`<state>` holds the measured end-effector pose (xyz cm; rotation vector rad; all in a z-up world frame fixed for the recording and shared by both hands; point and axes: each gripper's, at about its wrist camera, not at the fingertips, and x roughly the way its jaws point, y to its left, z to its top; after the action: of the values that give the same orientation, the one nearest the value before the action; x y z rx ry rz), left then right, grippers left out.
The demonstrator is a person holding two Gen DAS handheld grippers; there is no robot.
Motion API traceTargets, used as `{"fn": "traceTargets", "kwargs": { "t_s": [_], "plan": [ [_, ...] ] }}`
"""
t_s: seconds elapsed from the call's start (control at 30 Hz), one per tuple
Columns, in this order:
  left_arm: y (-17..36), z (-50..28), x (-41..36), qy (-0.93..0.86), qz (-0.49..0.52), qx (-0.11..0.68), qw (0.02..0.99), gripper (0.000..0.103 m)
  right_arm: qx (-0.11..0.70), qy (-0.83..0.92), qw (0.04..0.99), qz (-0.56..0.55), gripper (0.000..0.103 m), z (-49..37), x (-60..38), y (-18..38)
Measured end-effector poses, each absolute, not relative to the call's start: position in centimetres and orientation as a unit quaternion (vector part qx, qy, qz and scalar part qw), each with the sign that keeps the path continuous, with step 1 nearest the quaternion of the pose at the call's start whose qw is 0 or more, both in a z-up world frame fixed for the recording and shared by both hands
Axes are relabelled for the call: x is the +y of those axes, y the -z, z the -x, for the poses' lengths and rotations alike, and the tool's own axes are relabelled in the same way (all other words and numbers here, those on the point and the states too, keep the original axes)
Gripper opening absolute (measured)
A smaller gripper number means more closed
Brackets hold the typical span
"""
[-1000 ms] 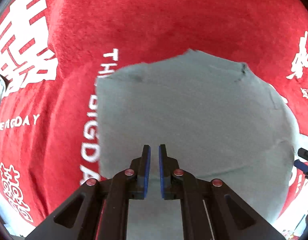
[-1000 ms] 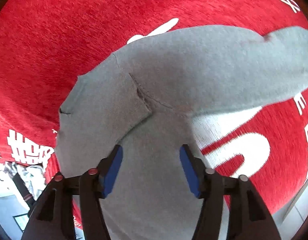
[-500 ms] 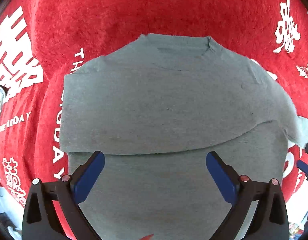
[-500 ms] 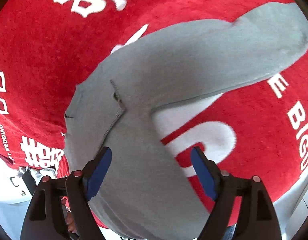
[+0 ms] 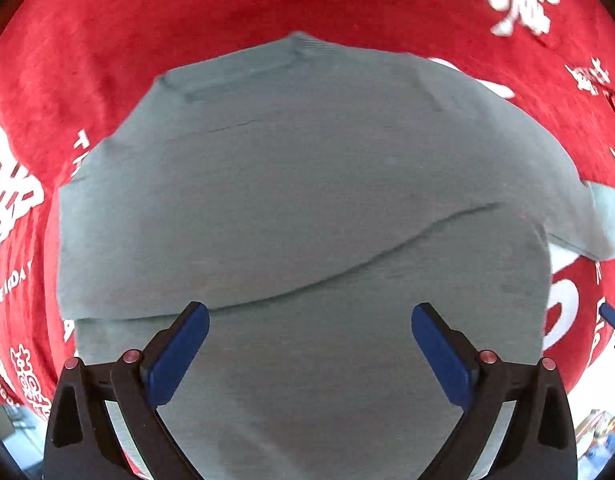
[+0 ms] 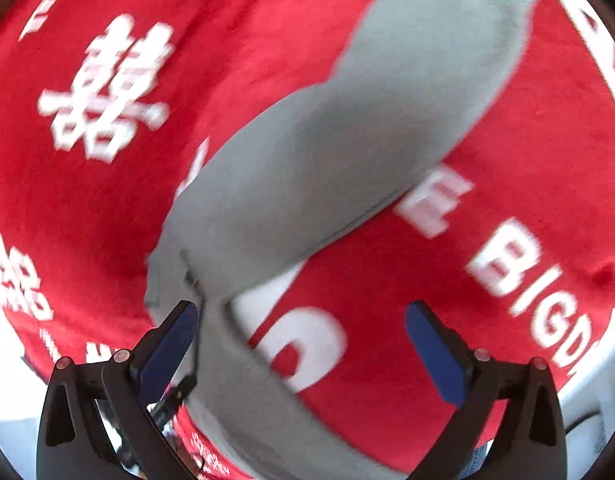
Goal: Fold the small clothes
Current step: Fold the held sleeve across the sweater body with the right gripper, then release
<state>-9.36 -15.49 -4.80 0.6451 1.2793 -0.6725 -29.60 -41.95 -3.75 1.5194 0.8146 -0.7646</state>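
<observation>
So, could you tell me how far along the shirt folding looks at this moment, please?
Done: one flap of the grey shirt lies folded across its body on the red cloth. In hand: nothing; left gripper and right gripper hover with jaws open. Left: the long sleeve lies stretched out, unfolded.

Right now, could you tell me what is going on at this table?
A person with two handheld grippers is folding a small grey shirt on a red cloth with white lettering. The shirt lies partly folded, one layer over another. The left gripper and the right gripper are both open, holding nothing.
</observation>
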Motion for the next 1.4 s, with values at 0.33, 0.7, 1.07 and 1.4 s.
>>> {"fn": "traceTargets", "kwargs": {
  "t_s": [0.33,0.7,1.07,1.4],
  "plan": [
    [5.3,12.0,-19.9,0.319,-0.303,0.577,0.688,0.102,0.214,0.374,0.534,-0.727,0.103,35.9,-47.3,6.7],
    [5.3,13.1,-21.7,0.313,-0.323,0.570,0.688,0.102,0.140,0.351,0.516,-0.769,0.103,36.5,-49.6,8.6],
    [4.8,12.4,-20.5,0.300,-0.328,0.566,0.694,0.102,0.102,0.333,0.500,-0.793,0.008,36.5,-49.5,7.9],
    [3.8,10.2,-17.3,0.289,-0.306,0.563,0.711,0.102,0.140,0.179,0.637,-0.737,0.008,26.1,-49.6,0.7]
  ]
}}
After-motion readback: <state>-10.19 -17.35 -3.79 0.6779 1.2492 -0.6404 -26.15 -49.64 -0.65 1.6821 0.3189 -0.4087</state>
